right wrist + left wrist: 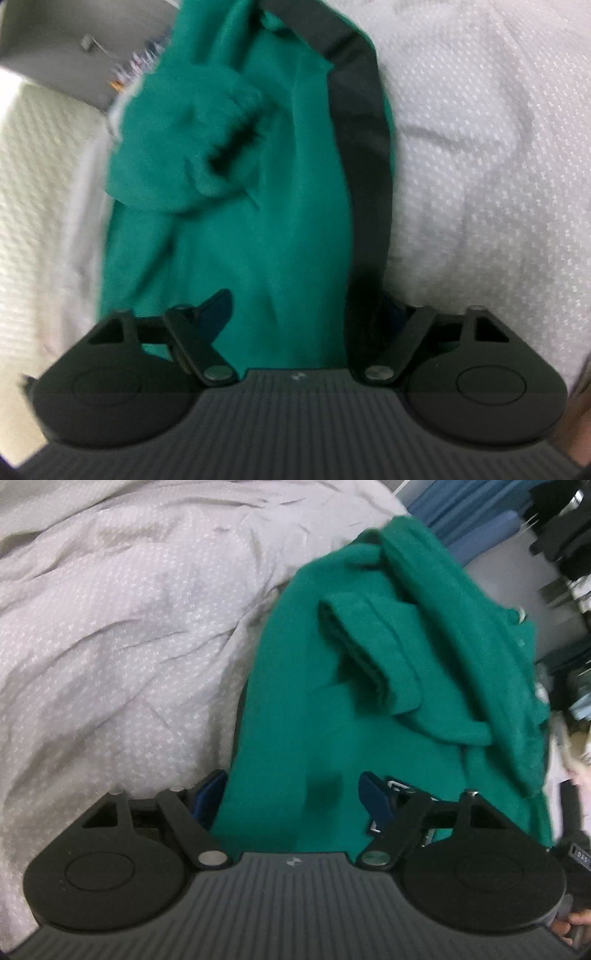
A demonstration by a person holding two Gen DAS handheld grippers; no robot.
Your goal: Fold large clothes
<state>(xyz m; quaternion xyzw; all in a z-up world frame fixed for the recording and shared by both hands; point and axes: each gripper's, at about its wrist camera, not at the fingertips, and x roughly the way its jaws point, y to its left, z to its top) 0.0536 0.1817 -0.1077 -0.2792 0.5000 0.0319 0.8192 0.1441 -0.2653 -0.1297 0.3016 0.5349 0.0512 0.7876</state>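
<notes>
Two grippers, left gripper (291, 794) and right gripper (306, 314), straddled the green garment (369, 701) on the bedcover (110, 627), jaws wide, pad contact indiscernible. Sleeve (373, 653) lay across the body; folding seemed half done.

Green garment (303, 720) blurred in both views, pad contact unclear, right-edge clutter (569, 554) unreadable

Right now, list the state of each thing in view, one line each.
green garment: bunched on the bed, sleeve folded over, not yet flat.
bed cover: wrinkled, spread under the garment.
left gripper: jaws apart, green cloth between them.
right gripper: jaws apart, green cloth between them.
</notes>
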